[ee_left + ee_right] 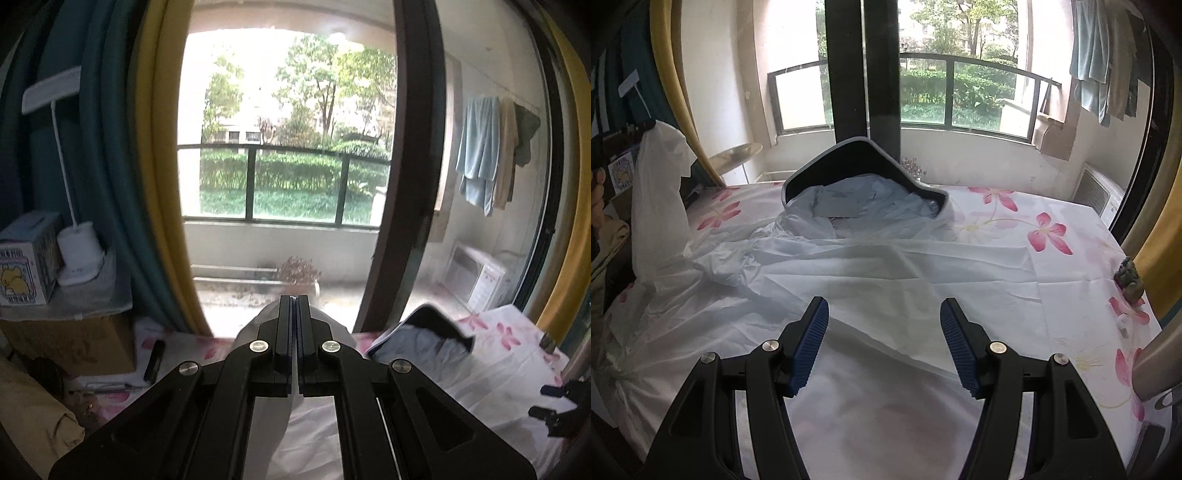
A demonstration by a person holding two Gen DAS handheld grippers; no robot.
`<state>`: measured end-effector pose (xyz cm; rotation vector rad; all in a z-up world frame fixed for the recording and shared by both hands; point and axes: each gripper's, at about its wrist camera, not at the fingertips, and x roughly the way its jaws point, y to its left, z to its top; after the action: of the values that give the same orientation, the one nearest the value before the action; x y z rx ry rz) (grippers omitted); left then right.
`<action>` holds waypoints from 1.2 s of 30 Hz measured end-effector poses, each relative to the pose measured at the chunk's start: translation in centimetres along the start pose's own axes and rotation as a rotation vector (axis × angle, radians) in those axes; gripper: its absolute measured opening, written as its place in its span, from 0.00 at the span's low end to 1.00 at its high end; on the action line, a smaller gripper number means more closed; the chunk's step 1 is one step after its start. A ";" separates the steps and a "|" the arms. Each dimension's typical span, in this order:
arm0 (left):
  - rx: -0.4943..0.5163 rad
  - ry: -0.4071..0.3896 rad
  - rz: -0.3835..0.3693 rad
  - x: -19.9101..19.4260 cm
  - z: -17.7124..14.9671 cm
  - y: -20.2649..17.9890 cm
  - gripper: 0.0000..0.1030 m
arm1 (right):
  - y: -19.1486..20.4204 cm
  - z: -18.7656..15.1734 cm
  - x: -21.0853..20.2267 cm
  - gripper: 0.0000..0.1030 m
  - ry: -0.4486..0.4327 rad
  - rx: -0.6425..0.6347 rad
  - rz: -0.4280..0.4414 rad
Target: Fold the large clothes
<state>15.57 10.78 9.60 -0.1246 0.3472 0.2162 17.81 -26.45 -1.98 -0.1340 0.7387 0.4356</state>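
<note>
My left gripper (294,306) has its black jaws pressed together on a fold of the thin white, pale-blue-tinged garment (849,280), and the pinched cloth (255,325) bulges out on both sides of the closed fingers, lifted clear of the bed. From my right wrist camera that raised part (657,192) shows as a tall drape standing up at the bed's left edge, while the rest of the garment lies spread and creased across the middle of the bed, its hood with a stiff dark-lined brim (857,162) propped up towards the far edge by the window. My right gripper (884,321) stands with its blue ribbed pads (810,343) wide apart and nothing between them, hanging over the near part of the garment without touching it. The bed wears a white sheet printed with pink flowers (1049,232), bare along its right side. Off the left edge of the bed a white desk lamp (77,254) and a printed carton (26,266) sit on a cardboard box. Beyond the far edge, a glass door with a dark frame (406,166) opens onto a balcony where a light blue towel (478,147) hangs.
</note>
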 end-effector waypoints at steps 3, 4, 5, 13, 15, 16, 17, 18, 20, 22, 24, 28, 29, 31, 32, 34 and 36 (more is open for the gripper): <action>0.012 -0.016 -0.009 -0.6 0.6 -1.9 0.01 | -1.1 -0.2 -0.3 0.61 -0.007 0.002 0.011; 0.020 -0.019 -0.017 -0.7 0.8 -3.0 0.01 | -1.5 -0.4 -0.4 0.61 -0.008 0.003 0.014; 0.024 -0.021 -0.021 -0.8 0.9 -3.7 0.01 | -1.9 -0.5 -0.4 0.61 -0.009 0.005 0.018; 0.086 -0.032 -0.051 -0.3 1.1 -10.8 0.01 | -5.9 -1.7 -1.9 0.61 -0.031 0.068 0.061; 0.099 -0.040 -0.048 0.0 1.3 -12.5 0.01 | -7.1 -2.0 -2.2 0.61 -0.038 0.086 0.061; 0.101 -0.041 -0.051 0.2 1.3 -13.0 0.01 | -7.7 -2.1 -2.4 0.61 -0.040 0.095 0.059; 0.104 -0.040 -0.057 0.3 1.3 -13.9 0.01 | -8.2 -2.3 -2.5 0.61 -0.041 0.101 0.058; 0.107 -0.039 -0.060 0.5 1.4 -14.5 0.01 | -8.7 -2.5 -2.6 0.61 -0.041 0.108 0.056; 0.119 -0.032 -0.077 0.8 1.2 -16.4 0.01 | -9.7 -2.8 -2.7 0.61 -0.041 0.128 0.057; 0.134 -0.019 -0.099 1.1 0.9 -18.4 0.01 | -10.6 -3.0 -2.9 0.61 -0.046 0.146 0.060; 0.143 -0.007 -0.122 1.4 0.6 -20.0 0.01 | -11.3 -3.2 -3.0 0.61 -0.049 0.161 0.056; 0.182 0.038 -0.176 2.1 -1.1 -23.6 0.01 | -12.8 -3.8 -3.6 0.61 -0.062 0.193 0.050; 0.195 0.064 -0.193 2.6 -2.0 -24.6 0.02 | -13.1 -3.9 -3.7 0.61 -0.062 0.202 0.046; 0.204 0.107 -0.221 3.4 -3.6 -26.0 0.02 | -13.5 -4.3 -3.8 0.61 -0.058 0.214 0.039; 0.209 0.123 -0.231 3.6 -4.5 -26.5 0.01 | -13.7 -4.5 -3.8 0.61 -0.055 0.219 0.035; 0.223 0.164 -0.259 4.3 -6.4 -27.8 0.01 | -14.0 -4.9 -4.1 0.61 -0.052 0.225 0.033; 0.237 0.218 -0.294 5.0 -8.7 -29.4 0.01 | -14.2 -5.3 -4.4 0.61 -0.050 0.230 0.028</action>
<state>24.10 -18.16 2.16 0.0361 0.5630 -0.1310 17.76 -42.19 -3.35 0.1030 0.7370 0.3766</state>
